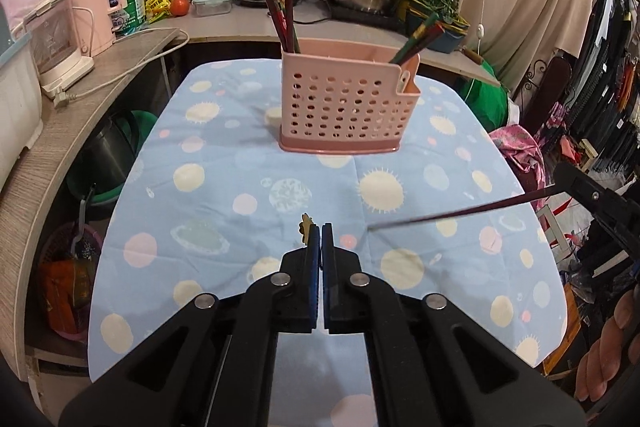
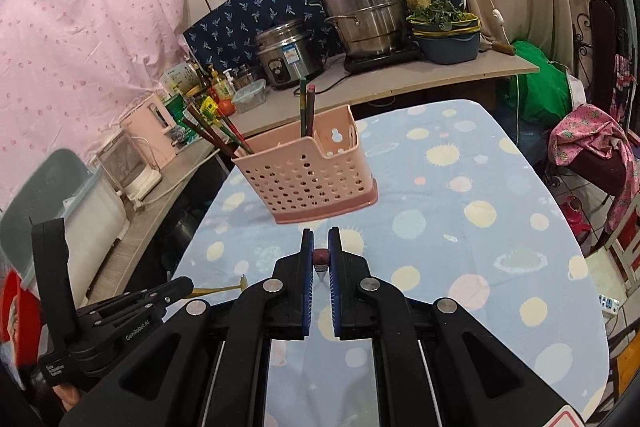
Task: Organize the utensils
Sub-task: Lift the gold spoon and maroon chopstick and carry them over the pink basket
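One pink holder (image 1: 344,103) stood mid-table, two chopstick bunches inside, count unclear. Left gripper (image 1: 321,231) pinched a yellow-ended utensil (image 1: 307,233), mostly hidden. Right gripper (image 2: 321,239) clamped one dark chopstick (image 1: 460,213).

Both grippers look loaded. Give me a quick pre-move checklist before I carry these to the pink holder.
1. Left gripper clamped on the yellow-topped utensil: ok.
2. Right gripper clamped on the dark chopstick: ok, its red end sits between the jaws.
3. Pink holder upright on the tablecloth: ok.
4. Free room in the holder's compartments: cannot tell; chopsticks already stand at both ends.
5. Chopstick clear of the left gripper: ok.
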`<state>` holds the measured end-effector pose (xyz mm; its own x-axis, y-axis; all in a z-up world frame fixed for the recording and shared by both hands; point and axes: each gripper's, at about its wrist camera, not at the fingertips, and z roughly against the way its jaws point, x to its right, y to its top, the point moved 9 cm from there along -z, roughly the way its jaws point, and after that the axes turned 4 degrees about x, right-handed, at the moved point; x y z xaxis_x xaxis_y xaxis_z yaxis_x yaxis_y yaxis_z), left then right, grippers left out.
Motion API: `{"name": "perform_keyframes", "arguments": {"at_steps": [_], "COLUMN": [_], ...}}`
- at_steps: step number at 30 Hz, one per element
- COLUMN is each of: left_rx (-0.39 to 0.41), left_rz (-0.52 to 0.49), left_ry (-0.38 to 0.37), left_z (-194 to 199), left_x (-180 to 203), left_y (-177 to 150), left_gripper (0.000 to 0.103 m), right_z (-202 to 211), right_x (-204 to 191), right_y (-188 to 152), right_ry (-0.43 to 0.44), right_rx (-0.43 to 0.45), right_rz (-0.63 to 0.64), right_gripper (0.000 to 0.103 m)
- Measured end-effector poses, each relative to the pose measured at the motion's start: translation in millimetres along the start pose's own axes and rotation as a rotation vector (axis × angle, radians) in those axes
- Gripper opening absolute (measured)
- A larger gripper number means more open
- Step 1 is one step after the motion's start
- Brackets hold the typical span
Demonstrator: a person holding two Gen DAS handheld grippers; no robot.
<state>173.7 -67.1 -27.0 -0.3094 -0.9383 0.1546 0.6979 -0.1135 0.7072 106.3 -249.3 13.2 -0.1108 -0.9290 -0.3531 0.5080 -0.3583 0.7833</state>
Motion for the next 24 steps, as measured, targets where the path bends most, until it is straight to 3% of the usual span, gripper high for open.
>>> {"name": "perform_keyframes", "arguments": {"at_steps": [13, 24], "left_rx": [0.064, 0.130], "left_rz": [0.025, 0.008], "left_ry": [-0.041, -0.054], "left_z": [19.1, 13.7], "left_x": [1.6, 5.2], "left_y": [75.3, 156.4], "left_gripper": [0.001, 0.001], "right_z": [3.7, -3.2], "right_x": [-18.1, -29.8], "right_y": [78.1, 169.5], "right_ry": [0.034, 0.071], "right_rx": [0.147, 0.304], "right_rz": [0.024, -0.015], "right_gripper": [0.007, 0.007]}}
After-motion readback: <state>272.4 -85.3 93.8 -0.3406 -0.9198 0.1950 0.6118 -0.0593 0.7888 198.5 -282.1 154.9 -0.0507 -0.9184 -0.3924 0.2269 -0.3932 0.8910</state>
